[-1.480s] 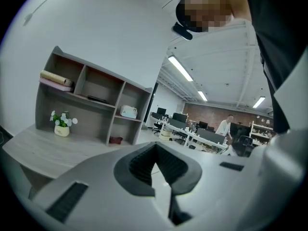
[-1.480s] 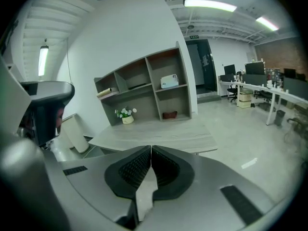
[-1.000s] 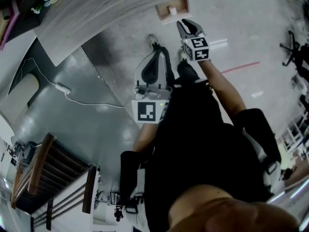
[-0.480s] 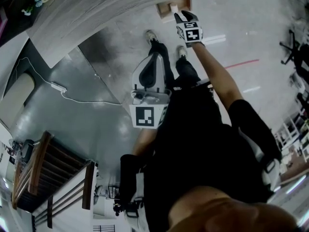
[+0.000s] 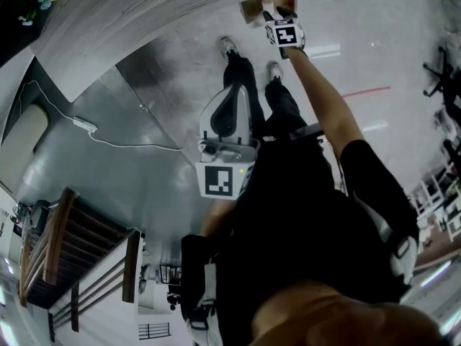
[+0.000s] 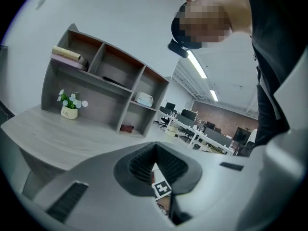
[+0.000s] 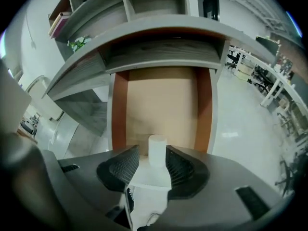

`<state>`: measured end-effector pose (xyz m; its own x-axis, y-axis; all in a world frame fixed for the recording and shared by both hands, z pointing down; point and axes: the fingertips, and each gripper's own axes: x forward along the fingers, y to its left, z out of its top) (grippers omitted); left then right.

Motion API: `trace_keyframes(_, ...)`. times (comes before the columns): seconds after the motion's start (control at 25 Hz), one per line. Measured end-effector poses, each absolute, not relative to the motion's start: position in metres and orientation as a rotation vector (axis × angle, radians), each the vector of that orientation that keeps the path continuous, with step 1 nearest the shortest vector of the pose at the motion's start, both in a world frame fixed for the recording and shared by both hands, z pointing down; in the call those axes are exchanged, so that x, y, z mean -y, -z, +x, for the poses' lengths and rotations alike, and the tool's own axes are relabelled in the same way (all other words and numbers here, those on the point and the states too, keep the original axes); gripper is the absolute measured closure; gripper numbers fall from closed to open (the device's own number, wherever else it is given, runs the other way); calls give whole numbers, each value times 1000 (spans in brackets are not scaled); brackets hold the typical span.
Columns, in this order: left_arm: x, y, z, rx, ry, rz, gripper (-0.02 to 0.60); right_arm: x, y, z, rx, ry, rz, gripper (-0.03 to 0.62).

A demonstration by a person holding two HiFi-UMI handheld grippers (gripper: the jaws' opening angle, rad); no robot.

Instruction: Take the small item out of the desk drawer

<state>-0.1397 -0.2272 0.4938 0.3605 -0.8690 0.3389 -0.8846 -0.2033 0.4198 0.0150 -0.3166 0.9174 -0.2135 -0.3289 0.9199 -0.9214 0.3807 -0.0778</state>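
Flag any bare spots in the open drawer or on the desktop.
Drawer: the tan floor beyond the white cylinder, between both side walls, is bare. Desktop: free in front of the shelf unit, right of the flower pot. Crowded: the drawer's front, where the right gripper's jaws, which have just been opening, straddle the cylinder.

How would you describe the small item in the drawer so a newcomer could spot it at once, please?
Find the grey wood-grain desk and the open drawer beneath its top. Near the drawer's front edge stands a small white cylinder, upright, the only object visible on the tan floor between reddish-brown sides.
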Motion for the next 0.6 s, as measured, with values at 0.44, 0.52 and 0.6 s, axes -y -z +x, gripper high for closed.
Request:
trace_keyframes(0.44, 227, -516, -141, 1518, -64, 2041, 584, 321, -957, 8, 1689, -883, 1070, 444)
trace_keyframes(0.52, 225, -518, -140, 1516, -67, 2036, 584, 320, -962, 11, 1663, -876, 1066, 444)
trace_keyframes(0.6, 224, -519, -139, 1515, -70, 2033, 584, 321, -964, 14, 1642, -867, 1059, 444)
